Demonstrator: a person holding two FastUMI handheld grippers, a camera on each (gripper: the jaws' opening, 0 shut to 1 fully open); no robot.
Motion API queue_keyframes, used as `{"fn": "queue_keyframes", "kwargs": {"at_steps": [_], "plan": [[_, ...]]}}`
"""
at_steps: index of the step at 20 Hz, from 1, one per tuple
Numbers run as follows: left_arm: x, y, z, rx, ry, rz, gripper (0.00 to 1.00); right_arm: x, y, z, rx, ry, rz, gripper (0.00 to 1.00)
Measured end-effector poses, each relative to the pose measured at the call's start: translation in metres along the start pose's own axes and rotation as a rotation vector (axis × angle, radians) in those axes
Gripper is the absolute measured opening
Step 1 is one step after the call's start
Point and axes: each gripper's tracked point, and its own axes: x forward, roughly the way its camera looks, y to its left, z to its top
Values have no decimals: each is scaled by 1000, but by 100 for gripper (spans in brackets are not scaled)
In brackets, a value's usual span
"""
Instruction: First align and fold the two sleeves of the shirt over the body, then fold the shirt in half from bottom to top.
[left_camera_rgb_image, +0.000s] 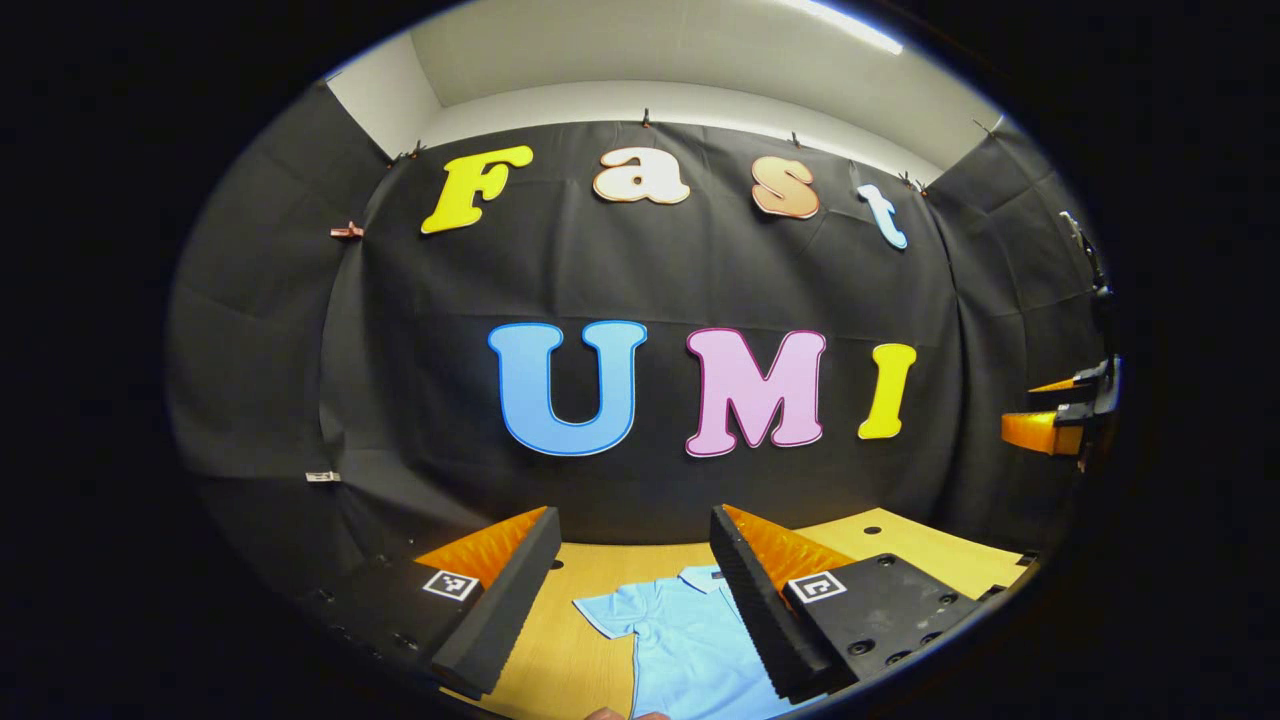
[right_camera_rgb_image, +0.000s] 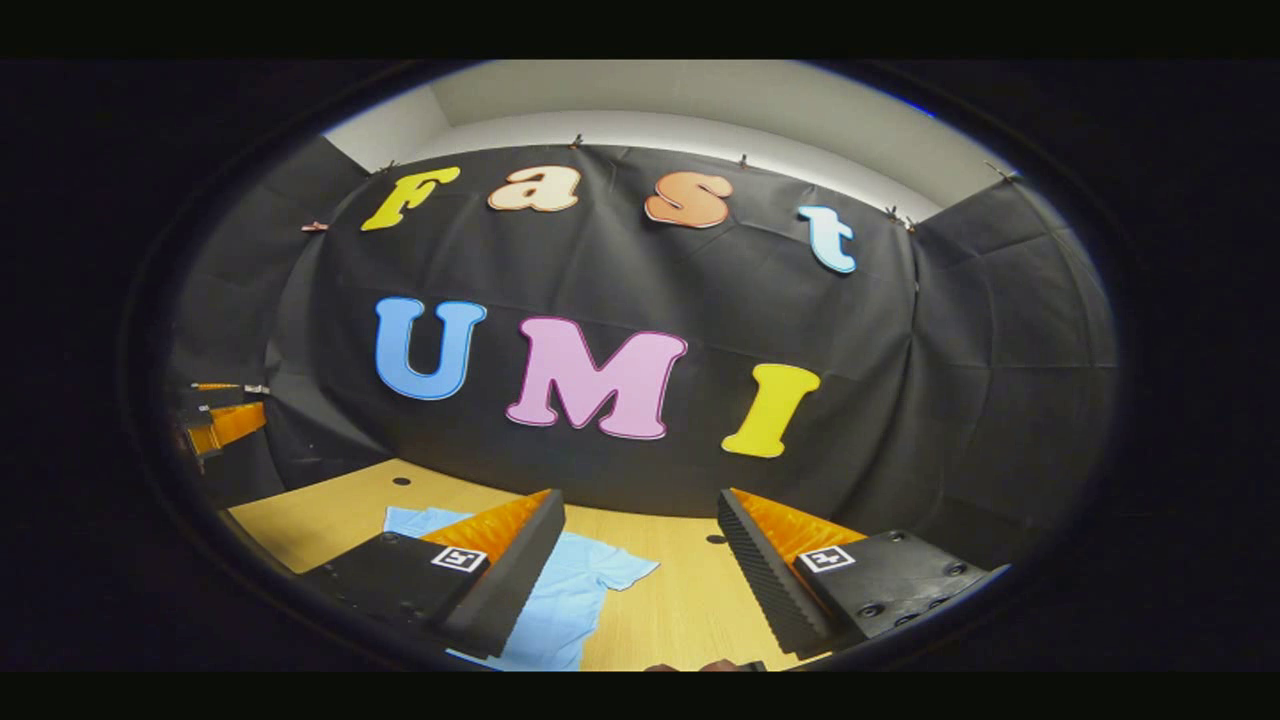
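Shirt (left_camera_rgb_image: 680, 640) lay flat on the wooden table (left_camera_rgb_image: 900, 545), sleeves spread. Left gripper (left_camera_rgb_image: 632, 590) and right gripper (right_camera_rgb_image: 640, 575) hovered above it, jaws wide apart, gripping nothing.

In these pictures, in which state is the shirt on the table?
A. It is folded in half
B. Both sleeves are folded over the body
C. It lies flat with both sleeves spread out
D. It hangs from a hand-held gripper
C: the shirt lies flat on the table; one sleeve spreads out in the left gripper view, the other sleeve in the right gripper view.
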Motion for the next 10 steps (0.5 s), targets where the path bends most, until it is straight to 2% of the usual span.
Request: {"fn": "queue_keyframes", "kwargs": {"at_steps": [4,10], "plan": [[-1,5,-8,-11,24,-13,96,31,-9,-7,-8,39,-11,97],[12,27,-27,15,71,40,97,118,-11,-48,-12,128,31,97]]}}
